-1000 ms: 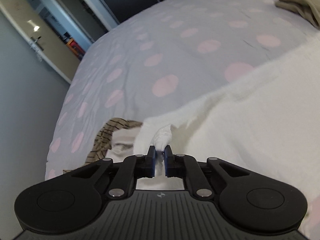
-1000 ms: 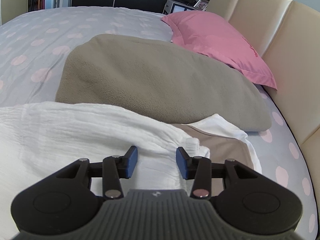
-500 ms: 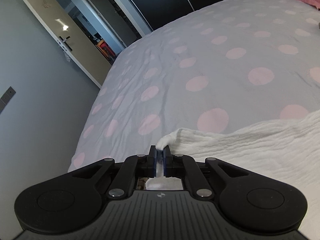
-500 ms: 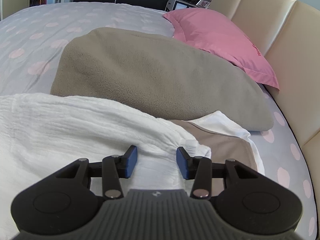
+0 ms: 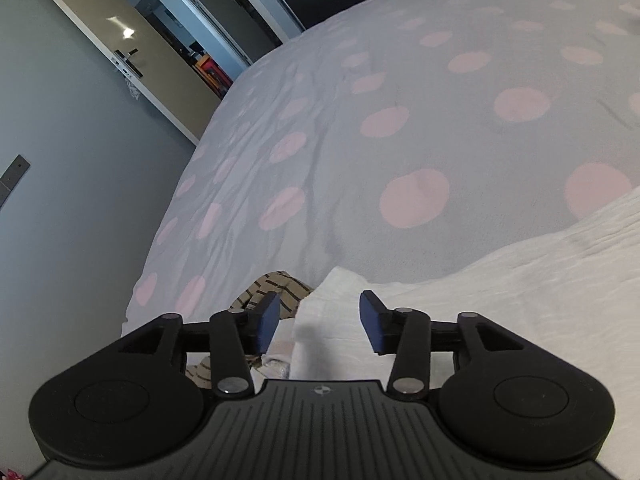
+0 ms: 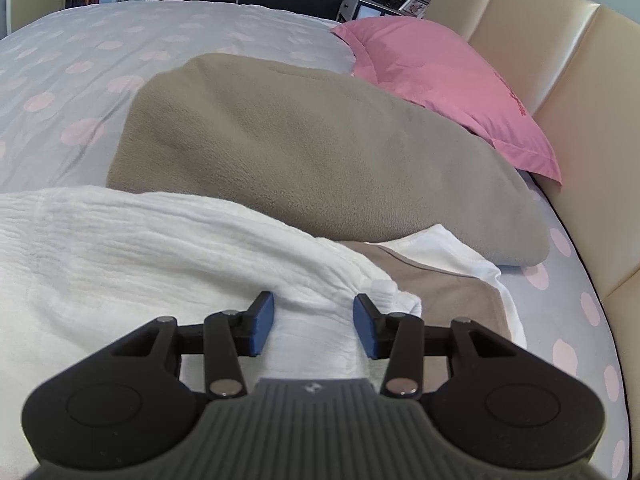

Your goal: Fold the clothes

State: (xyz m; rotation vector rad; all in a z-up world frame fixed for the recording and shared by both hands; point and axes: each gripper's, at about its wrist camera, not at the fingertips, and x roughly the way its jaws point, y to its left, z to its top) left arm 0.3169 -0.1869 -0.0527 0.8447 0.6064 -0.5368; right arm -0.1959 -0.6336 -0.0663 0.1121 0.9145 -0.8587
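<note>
A white crinkled cloth lies on the bed; it also shows in the right wrist view. My left gripper is open, just above the cloth's left corner, which lies free between the jaws. My right gripper is open over the cloth's bunched right corner. Neither gripper holds anything.
A striped beige garment lies at the bed's edge left of the cloth. A taupe fleece blanket, a folded beige-and-white item and a pink pillow lie ahead of the right gripper. The headboard stands at right. The dotted sheet spreads beyond.
My left gripper carried the cloth's corner, then opened and let it go onto the bed. My right gripper stayed open and shifted only slightly.
</note>
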